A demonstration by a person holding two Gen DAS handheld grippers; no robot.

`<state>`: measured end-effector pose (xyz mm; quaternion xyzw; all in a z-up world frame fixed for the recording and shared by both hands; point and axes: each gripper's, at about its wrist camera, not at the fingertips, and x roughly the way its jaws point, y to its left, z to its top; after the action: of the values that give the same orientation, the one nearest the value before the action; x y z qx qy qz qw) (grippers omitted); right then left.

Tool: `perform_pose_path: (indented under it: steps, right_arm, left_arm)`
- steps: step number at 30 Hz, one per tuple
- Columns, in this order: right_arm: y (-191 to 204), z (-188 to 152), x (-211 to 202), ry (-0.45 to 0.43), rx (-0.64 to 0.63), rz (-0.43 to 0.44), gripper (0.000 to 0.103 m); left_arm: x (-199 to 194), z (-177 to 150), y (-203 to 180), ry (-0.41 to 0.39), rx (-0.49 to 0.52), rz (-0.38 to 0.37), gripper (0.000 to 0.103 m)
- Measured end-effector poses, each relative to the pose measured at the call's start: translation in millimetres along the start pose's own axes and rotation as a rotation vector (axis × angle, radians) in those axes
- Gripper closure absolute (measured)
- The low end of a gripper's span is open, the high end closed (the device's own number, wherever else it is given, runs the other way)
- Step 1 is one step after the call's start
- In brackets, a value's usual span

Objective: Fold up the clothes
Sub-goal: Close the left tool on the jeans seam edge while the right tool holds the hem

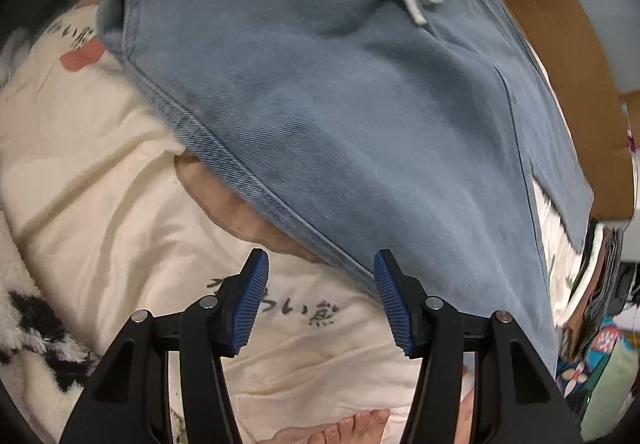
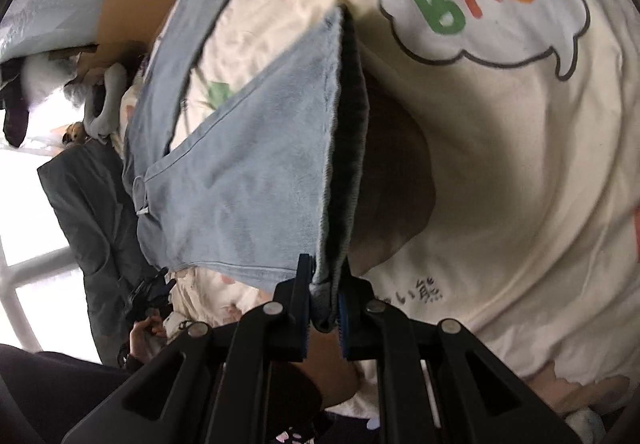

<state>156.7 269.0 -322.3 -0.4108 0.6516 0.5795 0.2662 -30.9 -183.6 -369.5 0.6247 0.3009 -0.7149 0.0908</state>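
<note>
Cream printed bedding covering the bed; cardboard lying far right; daylight entering through a window at left.

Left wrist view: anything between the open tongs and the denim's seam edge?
Nothing visible. The left tongs stand open just short of the denim garment, with only cream bedding beneath the gap. The right tongs already pinch another edge.

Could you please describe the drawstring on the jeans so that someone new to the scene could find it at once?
Start from the cream quilt and the blue jeans spread over it. Near their far end, at the top of the left wrist view, lies the drawstring. It is a pale flat cord in a loop, the only light strip on the blue cloth.
</note>
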Motion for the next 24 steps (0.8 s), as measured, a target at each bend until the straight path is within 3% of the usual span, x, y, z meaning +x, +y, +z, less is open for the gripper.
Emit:
perform_pose_path:
  steps: [9,13,24]
  right_arm:
    - [20,-18,-34,0.016,-0.03,-0.015,0.094]
    - [26,-26,-46,0.021,-0.039,-0.039,0.094]
    - [35,-34,-66,0.013,-0.037,-0.068,0.094]
  left_arm:
    - [8,6,34,-0.041,-0.146,-0.079,0.047]
    - [9,10,48,-0.057,-0.183,-0.083,0.047]
    - [14,20,70,-0.137,-0.29,-0.196,0.048]
